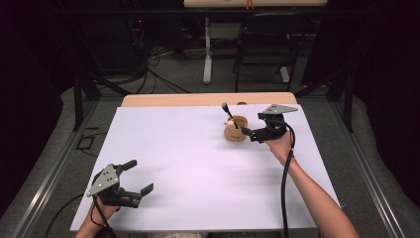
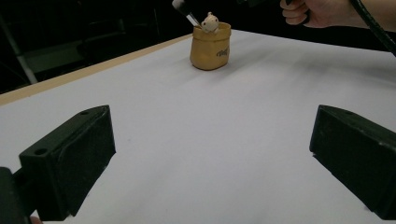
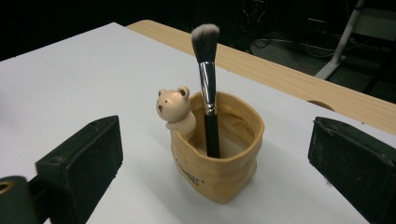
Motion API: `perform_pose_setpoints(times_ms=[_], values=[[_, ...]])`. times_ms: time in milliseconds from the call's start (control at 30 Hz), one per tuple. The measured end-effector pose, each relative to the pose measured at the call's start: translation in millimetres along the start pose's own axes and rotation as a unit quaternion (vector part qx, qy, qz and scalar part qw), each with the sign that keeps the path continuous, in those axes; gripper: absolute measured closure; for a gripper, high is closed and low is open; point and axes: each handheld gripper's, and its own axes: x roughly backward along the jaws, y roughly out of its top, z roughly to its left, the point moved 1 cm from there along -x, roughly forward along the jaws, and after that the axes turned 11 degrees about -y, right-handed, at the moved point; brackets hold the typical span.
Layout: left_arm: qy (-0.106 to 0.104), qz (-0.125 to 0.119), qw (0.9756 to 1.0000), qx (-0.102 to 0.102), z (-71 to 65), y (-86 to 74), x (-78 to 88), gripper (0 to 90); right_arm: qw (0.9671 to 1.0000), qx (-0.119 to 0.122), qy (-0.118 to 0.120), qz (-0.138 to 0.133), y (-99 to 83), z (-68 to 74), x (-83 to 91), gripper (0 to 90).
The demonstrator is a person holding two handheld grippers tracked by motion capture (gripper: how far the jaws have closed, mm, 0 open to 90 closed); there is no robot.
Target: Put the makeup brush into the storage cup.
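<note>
A tan sack-shaped holder [image 1: 235,131] with a small bear figure [image 3: 175,109] on its rim stands on the white table cover at the back right of centre. A black-handled makeup brush [image 3: 208,93] stands in it with its bristles up, leaning on the rim. My right gripper [image 1: 251,134] is just right of the holder and points at it, open, with its jaws wide on either side and nothing pressed between them. My left gripper [image 1: 139,177] rests near the front left corner, open and empty; from it the holder [image 2: 210,46] is far off.
The white cover [image 1: 198,168] spans the table, and a strip of wood edge [image 1: 198,99] shows at the far side. Beyond it stand a chair [image 1: 267,44] and a white table leg [image 1: 208,49]. The right gripper's cable [image 1: 286,188] trails along the forearm.
</note>
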Motion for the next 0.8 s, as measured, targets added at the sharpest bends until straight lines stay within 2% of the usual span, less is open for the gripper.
perform_pose_setpoints(times_ms=[167,367,800], values=[[0.001,-0.001,1.0000,0.001,-0.1,0.0,-0.1,0.2,0.9999,0.004,0.000,0.011,-5.3,-2.0,7.7,0.0],[0.000,0.000,1.0000,0.001,-0.3,0.0,0.0,0.2,0.9999,0.008,0.008,0.007,-5.6,0.5,20.3,0.0],[-0.002,0.000,1.0000,0.000,-0.2,0.0,-0.3,0.2,0.9984,0.046,0.031,-0.012,-10.0,21.1,56.5,0.0]])
